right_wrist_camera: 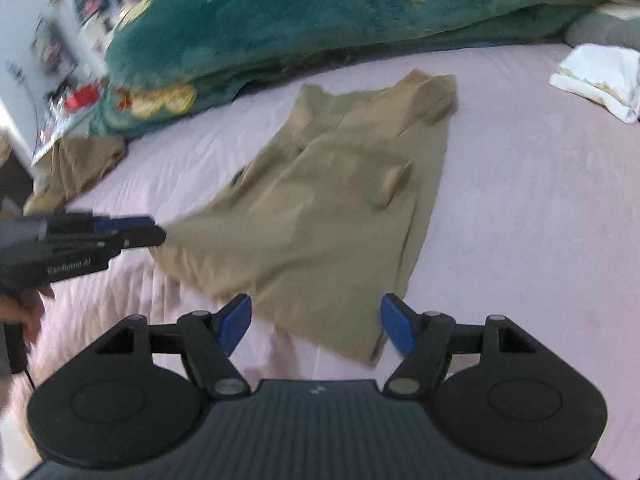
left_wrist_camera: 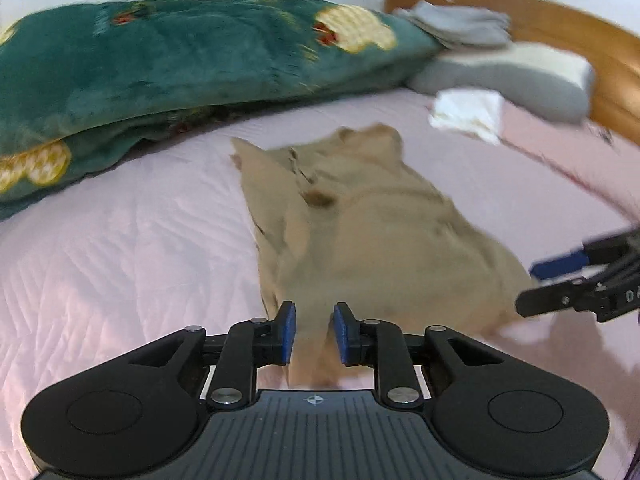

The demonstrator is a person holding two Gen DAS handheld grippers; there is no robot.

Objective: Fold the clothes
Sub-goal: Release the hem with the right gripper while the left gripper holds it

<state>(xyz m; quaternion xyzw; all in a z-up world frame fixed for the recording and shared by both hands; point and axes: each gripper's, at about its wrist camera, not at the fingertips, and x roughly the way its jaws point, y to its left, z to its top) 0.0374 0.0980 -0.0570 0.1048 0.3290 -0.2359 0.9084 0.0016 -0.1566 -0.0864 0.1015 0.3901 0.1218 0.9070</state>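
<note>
A tan garment (left_wrist_camera: 380, 232), like a pair of shorts, lies spread on the pink quilted bedcover (left_wrist_camera: 120, 260), its waistband at the far end. My left gripper (left_wrist_camera: 316, 332) stands at its near left corner, the jaws narrow, with a fold of tan fabric filling the gap between the blue pads. The right wrist view shows the same garment (right_wrist_camera: 328, 208) with my left gripper (right_wrist_camera: 158, 229) at its left corner, held by a hand (right_wrist_camera: 20, 312). My right gripper (right_wrist_camera: 316, 328) is wide open just above the near hem, gripping nothing. It also shows at the right edge as my right gripper (left_wrist_camera: 528, 286).
A thick green blanket (right_wrist_camera: 320, 12) with yellow patterns runs along the bed's far side. A white folded cloth (left_wrist_camera: 468, 114), a grey pillow (left_wrist_camera: 520, 76), folded grey clothes (left_wrist_camera: 460, 24) and a wooden headboard (left_wrist_camera: 580, 28) are at the far right. Another tan garment (right_wrist_camera: 80, 164) lies far left.
</note>
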